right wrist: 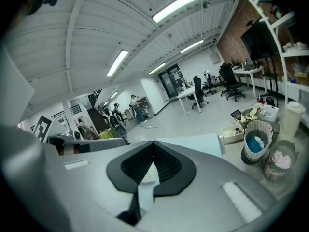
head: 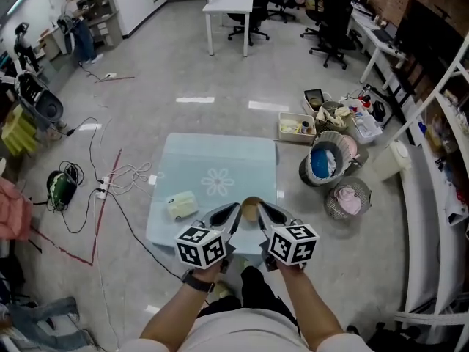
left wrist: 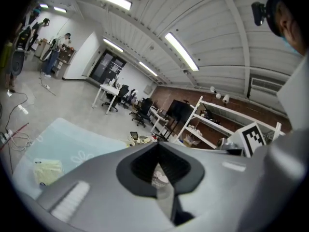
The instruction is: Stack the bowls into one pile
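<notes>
No words, numbers or brand names can be read anywhere. The left tool (head: 233,210) and right tool (head: 262,210) bear only black-and-white square marker patterns, not lettering.

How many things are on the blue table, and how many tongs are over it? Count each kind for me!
tan bowl: 1 that shows from above
pale yellow bundle: 1
tongs: 2, the left tongs and the right tongs
Total: 4

Table (head: 220,152) mostly bare — bowl (head: 250,210) at near edge, yellow object (head: 181,205) left.
</notes>
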`<state>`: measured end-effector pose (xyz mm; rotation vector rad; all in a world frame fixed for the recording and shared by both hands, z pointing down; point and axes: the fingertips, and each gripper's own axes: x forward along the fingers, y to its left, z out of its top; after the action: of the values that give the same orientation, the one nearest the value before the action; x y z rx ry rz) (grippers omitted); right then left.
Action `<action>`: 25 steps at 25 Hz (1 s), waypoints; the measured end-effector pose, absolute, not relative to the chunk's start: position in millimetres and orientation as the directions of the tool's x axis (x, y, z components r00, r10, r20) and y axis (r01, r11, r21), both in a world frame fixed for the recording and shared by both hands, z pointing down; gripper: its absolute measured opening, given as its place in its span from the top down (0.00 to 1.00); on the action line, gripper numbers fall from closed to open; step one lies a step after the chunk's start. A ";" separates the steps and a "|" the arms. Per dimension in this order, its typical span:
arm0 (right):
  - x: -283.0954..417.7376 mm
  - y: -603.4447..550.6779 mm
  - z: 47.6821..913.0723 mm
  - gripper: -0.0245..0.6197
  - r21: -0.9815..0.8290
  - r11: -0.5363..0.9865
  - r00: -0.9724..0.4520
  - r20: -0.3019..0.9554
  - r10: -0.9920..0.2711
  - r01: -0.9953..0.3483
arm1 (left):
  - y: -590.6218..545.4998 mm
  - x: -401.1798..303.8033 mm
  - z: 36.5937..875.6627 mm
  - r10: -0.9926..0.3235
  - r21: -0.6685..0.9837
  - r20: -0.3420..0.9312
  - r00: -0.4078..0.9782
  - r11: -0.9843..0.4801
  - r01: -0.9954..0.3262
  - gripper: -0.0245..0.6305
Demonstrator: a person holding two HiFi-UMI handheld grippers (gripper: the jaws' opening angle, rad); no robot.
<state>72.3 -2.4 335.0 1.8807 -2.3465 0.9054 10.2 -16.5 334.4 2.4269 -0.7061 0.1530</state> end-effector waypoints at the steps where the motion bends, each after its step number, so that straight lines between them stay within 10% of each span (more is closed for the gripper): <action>1: 69.4 -0.4 327.1 0.95 -0.422 0.125 -0.282 0.333 -0.900 -0.898 | -14.4 8.1 326.9 -0.457 0.503 0.255 0.852 -0.690 -0.520 0.95; 25: 42.5 30.1 177.4 0.95 -0.221 0.226 -0.243 0.053 -0.969 -0.949 | 9.9 -23.5 189.2 -0.517 0.261 0.028 0.856 -0.823 -0.505 0.95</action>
<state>42.5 30.1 177.4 1.9877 -2.5329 0.3364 -23.5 9.9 189.2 2.7719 -0.7772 -0.0642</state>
